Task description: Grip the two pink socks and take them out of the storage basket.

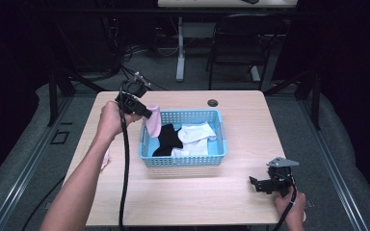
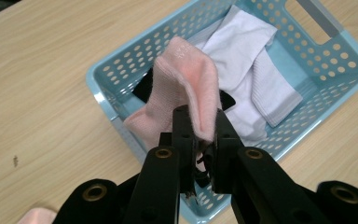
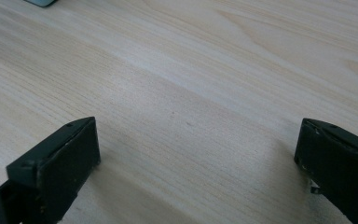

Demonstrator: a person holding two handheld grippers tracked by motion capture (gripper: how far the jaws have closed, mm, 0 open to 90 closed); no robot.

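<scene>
A black folding chair and a white table leg stand beyond the table.

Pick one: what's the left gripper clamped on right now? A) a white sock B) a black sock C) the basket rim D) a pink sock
D: in the left gripper view the left gripper has its jaws closed on a fold of the pink sock, which hangs over the near end of the blue basket; the black sock and white sock lie inside.
</scene>
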